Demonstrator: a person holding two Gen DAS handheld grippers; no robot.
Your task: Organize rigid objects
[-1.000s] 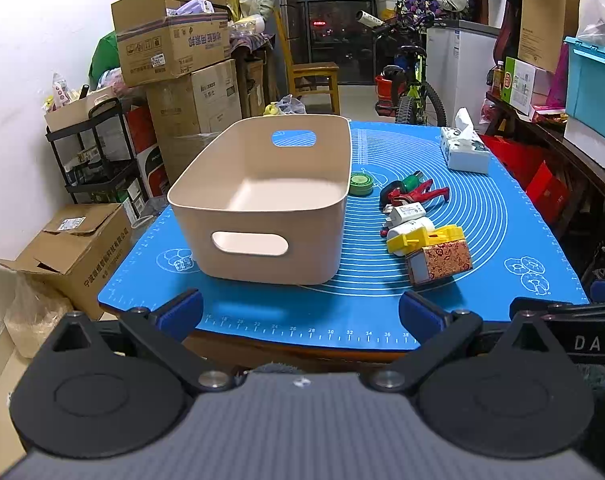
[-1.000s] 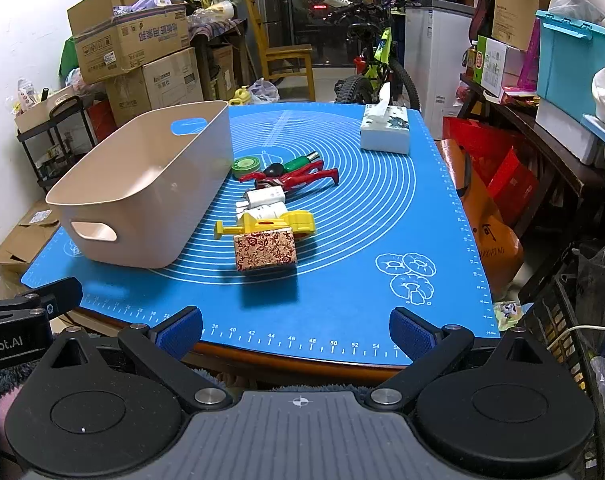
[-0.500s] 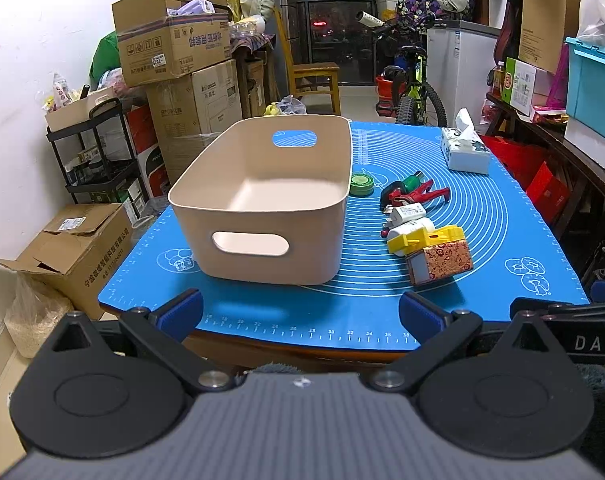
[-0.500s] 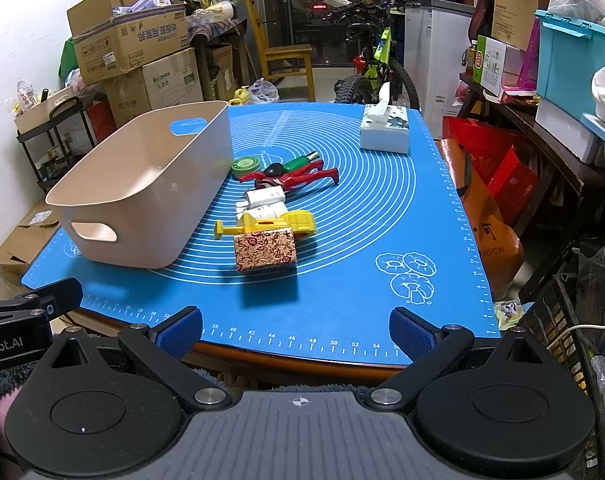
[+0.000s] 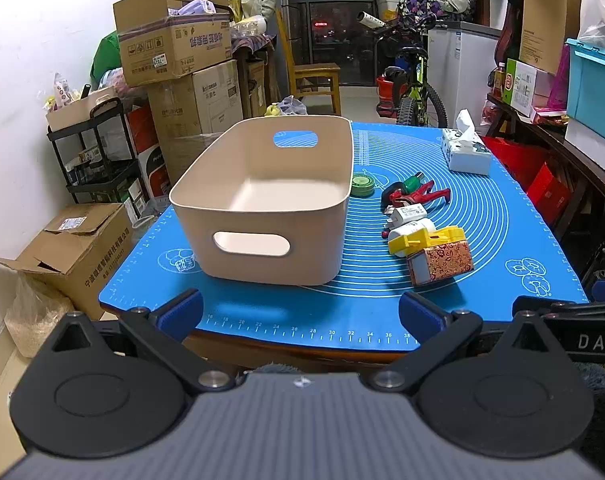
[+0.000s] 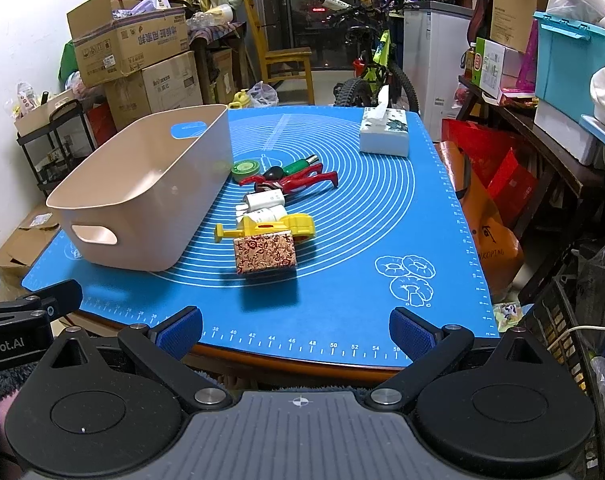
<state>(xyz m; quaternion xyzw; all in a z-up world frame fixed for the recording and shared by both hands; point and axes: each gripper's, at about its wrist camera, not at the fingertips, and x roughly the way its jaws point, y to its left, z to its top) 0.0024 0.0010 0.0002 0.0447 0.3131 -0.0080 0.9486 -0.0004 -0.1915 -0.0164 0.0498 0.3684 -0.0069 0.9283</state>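
An empty beige bin (image 5: 262, 200) (image 6: 142, 200) stands on the left of the blue mat (image 5: 502, 216) (image 6: 362, 220). Right of it lie a patterned red box (image 5: 440, 262) (image 6: 265, 254), a yellow tool (image 5: 426, 238) (image 6: 278, 226), a white charger (image 5: 408, 213) (image 6: 264, 199), a red clamp (image 5: 418, 196) (image 6: 302, 179), a green-handled tool (image 6: 300, 165) and a green round tin (image 5: 362, 185) (image 6: 246, 168). My left gripper (image 5: 300, 314) and right gripper (image 6: 296, 330) are open and empty at the table's near edge.
A tissue box (image 5: 464, 152) (image 6: 384, 134) stands at the mat's far right. Cardboard boxes (image 5: 170, 52), a black shelf (image 5: 98, 152), a chair (image 5: 314, 76) and a bicycle (image 5: 414, 88) stand around the table. Red bags (image 6: 498, 168) sit to the right.
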